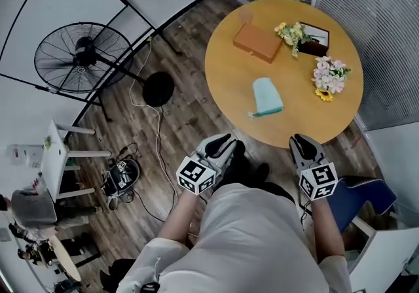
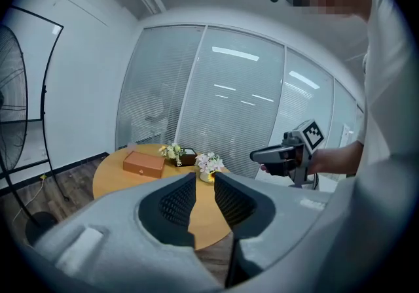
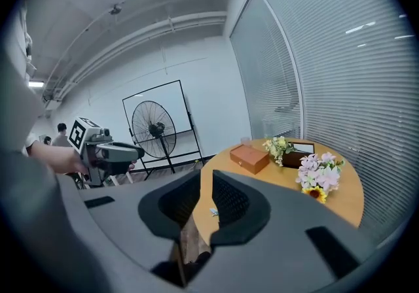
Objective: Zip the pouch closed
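You hold both tools low in front of your body, short of the table [image 1: 229, 79], and neither touches anything. Your left gripper [image 1: 219, 144] is released: its own view shows the two pads apart with a narrow gap, and only bare tabletop shows through it. Your right gripper [image 1: 304, 146] is released too, with a slimmer gap between its pads and nothing clamped there. Each points forward and a little downward toward the table's near edge, the left one over the wood floor [image 1: 177, 121], the right one just beside the table's rim.

The pouch [image 1: 267, 97] is pale teal and lies flat on the round table, near the edge closest to you, roughly between the lines of your two tools and well apart from both. Whether its zip is open, you cannot tell from here.

Beyond it sits a brown box [image 1: 257, 42]. A dark frame [image 1: 316, 39] stands at the far side with one flower bunch [image 1: 291, 33] touching it, and a second bunch [image 1: 329, 76] lies to the pouch's right. A fan [image 1: 82, 56] stands on the floor to your left.
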Available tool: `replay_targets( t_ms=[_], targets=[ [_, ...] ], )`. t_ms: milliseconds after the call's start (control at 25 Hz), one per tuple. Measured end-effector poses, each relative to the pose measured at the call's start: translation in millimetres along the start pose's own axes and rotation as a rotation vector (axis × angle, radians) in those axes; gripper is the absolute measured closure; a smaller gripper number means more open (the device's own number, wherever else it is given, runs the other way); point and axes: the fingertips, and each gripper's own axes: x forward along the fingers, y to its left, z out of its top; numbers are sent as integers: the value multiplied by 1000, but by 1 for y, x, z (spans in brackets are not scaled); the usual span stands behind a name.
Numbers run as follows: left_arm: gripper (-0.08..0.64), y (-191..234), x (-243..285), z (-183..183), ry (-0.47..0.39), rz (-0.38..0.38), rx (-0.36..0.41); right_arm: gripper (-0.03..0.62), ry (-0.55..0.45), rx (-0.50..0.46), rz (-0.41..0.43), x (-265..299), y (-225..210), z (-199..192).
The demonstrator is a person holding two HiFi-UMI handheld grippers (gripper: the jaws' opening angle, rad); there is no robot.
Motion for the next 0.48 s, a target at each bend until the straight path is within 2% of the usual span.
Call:
replay_targets(
  t_ms=[200,360,480],
  targets=[
    [472,26,24,-8,37,-40,-21,534,22,33,-30,27,-11,-4],
    [472,53,49,-7,62,-100,-17,534,50,50,-62,53,-19,-5],
    [472,76,72,-22,103,-146,-18,534,80,57,-87,74,-23,-15]
  ],
)
